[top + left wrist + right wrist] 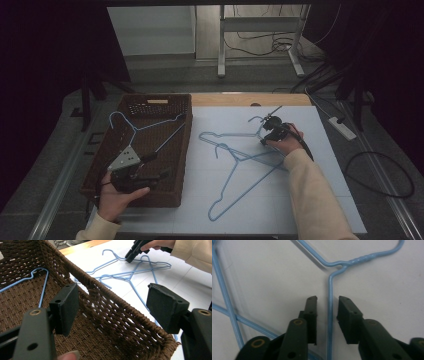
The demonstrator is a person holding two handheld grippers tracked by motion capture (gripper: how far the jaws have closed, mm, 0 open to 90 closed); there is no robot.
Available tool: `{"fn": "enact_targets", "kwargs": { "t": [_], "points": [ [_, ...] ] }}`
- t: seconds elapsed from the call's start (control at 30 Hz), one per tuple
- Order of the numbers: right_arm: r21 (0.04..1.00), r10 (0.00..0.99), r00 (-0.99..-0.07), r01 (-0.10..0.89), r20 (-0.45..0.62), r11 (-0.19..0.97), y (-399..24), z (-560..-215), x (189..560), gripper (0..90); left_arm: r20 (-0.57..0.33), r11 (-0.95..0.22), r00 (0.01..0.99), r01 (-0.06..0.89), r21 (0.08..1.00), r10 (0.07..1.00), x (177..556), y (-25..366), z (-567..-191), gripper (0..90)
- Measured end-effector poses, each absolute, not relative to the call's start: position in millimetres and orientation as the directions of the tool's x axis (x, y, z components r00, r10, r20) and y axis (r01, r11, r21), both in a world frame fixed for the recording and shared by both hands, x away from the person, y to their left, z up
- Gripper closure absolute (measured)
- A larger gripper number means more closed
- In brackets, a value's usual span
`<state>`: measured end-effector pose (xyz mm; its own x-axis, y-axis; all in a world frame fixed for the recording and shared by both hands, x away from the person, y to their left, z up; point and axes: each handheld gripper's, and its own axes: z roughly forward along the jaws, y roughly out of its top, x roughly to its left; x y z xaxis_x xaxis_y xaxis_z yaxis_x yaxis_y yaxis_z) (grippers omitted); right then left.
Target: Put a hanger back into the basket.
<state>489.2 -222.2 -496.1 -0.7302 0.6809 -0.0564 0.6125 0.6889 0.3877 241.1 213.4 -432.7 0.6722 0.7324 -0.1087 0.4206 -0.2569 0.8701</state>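
R gripper [327,306] astride hanger wire [329,302]

Dim room, grey floor [165,70], white table legs [220,45], tangled cables [260,42], power strip [342,127]

Basket [176,150] left on the table [320,165], one hanger [142,127] inside, two hangers [240,165] right of it.

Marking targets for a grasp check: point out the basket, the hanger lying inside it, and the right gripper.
basket [183,150], high view, on its right wall.
hanger in the basket [150,125], high view, on the wire just below its hook.
right gripper [329,305], right gripper view, midway between its fingertips, a hanger wire running through the gap.
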Motion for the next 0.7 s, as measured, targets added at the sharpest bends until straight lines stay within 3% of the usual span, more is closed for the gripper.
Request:
{"fn": "enact_targets", "kwargs": {
  "t": [0.13,0.53,0.7],
  "points": [
    [0.380,0.676,-0.736,0.616,-0.036,0.690,-220.5,-496.0,490.9,85.7,-0.110,-0.256,0.672,0.421,0.870,0.732,241.0,214.2,-432.4,27.1],
    [0.376,0.649,-0.757,0.581,-0.074,0.721,-218.1,-492.1,482.0,87.8,-0.111,-0.254,0.671,0.421,0.871,0.733,241.0,214.9,-432.2,27.3],
    [0.427,0.631,-0.769,0.539,-0.103,0.726,-220.9,-480.1,471.7,87.9,-0.111,-0.253,0.672,0.421,0.871,0.732,240.8,214.9,-431.8,27.4]
  ]
}}
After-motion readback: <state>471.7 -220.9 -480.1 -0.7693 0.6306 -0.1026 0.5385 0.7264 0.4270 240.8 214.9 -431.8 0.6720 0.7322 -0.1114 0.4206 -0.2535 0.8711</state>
